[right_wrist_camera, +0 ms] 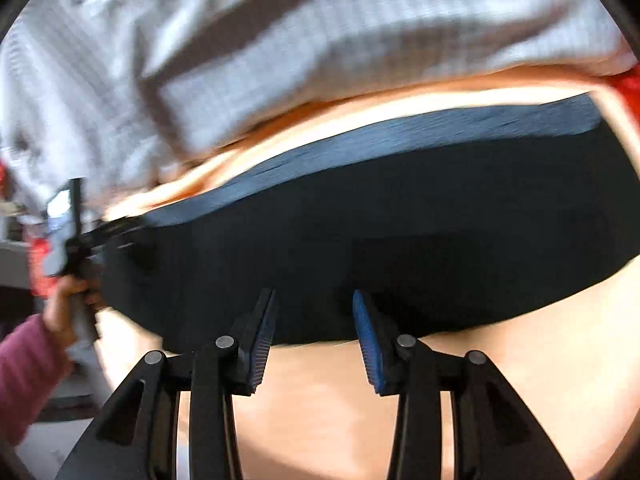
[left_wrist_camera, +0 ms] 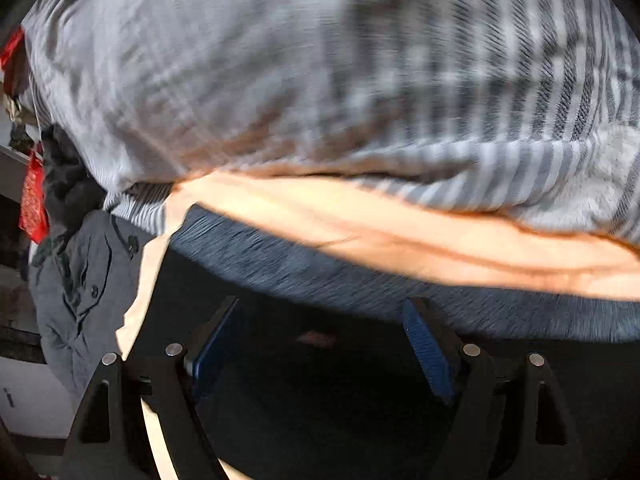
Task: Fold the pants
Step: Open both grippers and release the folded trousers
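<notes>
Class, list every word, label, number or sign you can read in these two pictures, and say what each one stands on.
None can be read.
Red packaging at the left edge: a pale speckled pattern, too blurred to tell if it is print.
Dark pants, striped cloth, grey garment, both hand-held grippers: no text visible.

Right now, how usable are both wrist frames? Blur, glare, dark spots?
Left wrist: strong motion blur over the striped cloth; the sunlit table strip blows out; the dark pants lose all detail by the open left tongs. Right wrist: the grey cloth is smeared, the pants near black, the open right tongs fairly sharp; fisheye bends both edges.
</notes>
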Tool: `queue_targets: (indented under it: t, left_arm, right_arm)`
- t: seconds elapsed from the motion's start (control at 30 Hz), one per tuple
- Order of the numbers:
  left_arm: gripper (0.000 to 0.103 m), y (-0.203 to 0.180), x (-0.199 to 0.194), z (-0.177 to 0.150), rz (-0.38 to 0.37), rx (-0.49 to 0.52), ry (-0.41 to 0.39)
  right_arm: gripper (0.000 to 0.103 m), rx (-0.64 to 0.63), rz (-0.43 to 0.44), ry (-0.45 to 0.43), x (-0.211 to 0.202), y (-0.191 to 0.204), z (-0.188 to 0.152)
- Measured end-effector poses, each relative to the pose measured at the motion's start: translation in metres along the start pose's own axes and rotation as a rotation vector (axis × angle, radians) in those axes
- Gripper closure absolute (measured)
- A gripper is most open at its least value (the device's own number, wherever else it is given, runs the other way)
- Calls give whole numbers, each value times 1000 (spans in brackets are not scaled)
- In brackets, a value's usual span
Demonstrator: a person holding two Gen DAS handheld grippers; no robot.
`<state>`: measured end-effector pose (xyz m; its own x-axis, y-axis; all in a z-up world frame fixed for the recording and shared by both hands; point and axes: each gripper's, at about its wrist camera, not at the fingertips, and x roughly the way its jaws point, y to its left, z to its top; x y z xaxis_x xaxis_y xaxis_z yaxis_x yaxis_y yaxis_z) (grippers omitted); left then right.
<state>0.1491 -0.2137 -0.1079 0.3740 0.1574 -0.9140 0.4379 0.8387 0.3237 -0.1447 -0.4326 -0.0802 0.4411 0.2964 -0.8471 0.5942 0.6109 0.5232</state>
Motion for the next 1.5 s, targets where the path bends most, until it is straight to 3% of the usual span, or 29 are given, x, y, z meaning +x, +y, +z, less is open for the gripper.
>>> queue_targets:
  t: [0.07, 0.17, 0.23, 0.27, 0.37, 0.47, 0.6, 0.67, 0.7, 1.0, 1.1, 1.17, 1.2, 1.27, 1.33, 1.43, 1.47, 1.5]
  left_arm:
    - [20, 14, -4, -21, -34, 13, 13]
    - [19, 21, 19, -52, -29, 59, 42]
    - [6, 32, 23, -66, -50, 8, -18]
    - [2, 40, 29, -67, -72, -26, -4]
    - [1, 47, 30, -65, -149, -97, 36]
    - [1, 39, 25, -68, -128, -50, 4]
    - [1, 38, 20, -70, -152, -69, 7]
    - [1, 42, 23, -69, -151, -63, 1]
    - [1, 44, 24, -69, -151, -62, 0]
    - [1, 45, 27, -68, -145, -70, 20]
    - [1, 31, 11, -73, -160, -7, 23]
    - [1, 19, -3, -80, -180, 45, 6]
    - [1, 11, -10, -84, -194, 71, -2]
    - [1, -9, -24, -94, -226, 118, -8]
    - [1, -30, -29, -104, -251, 167, 11]
    - [3, -64, -19, -135, -169, 309, 59]
    - [6, -68, -17, -145, -153, 325, 61]
    - [6, -67, -21, -153, -143, 322, 17]
  right_arm:
    - [58, 17, 98, 63, 30, 24, -16]
    - [58, -3, 159, 139, 84, 65, -43]
    - [58, 8, 193, 172, 109, 82, -54]
    - [58, 17, 216, 188, 121, 90, -58]
    - [58, 16, 251, 209, 144, 108, -66]
    - [58, 51, 257, 204, 161, 114, -67]
    - [58, 150, 280, 202, 169, 104, -66]
    - [75, 177, 285, 190, 171, 104, -61]
    - [94, 172, 277, 181, 167, 104, -59]
    - [103, 76, 214, 284, 151, 104, -89]
    - [99, -7, 124, 222, 126, 104, -78]
    - [76, -10, 96, 188, 116, 98, -65]
    - [54, -5, 73, 157, 109, 93, -58]
    - [50, -13, 34, 108, 99, 86, -44]
    - [58, -1, -3, 81, 94, 79, -33]
    - [78, 67, -10, 88, 97, 59, -23]
    - [80, 82, -3, 102, 102, 53, -23]
    - [88, 80, 0, 107, 104, 50, -26]
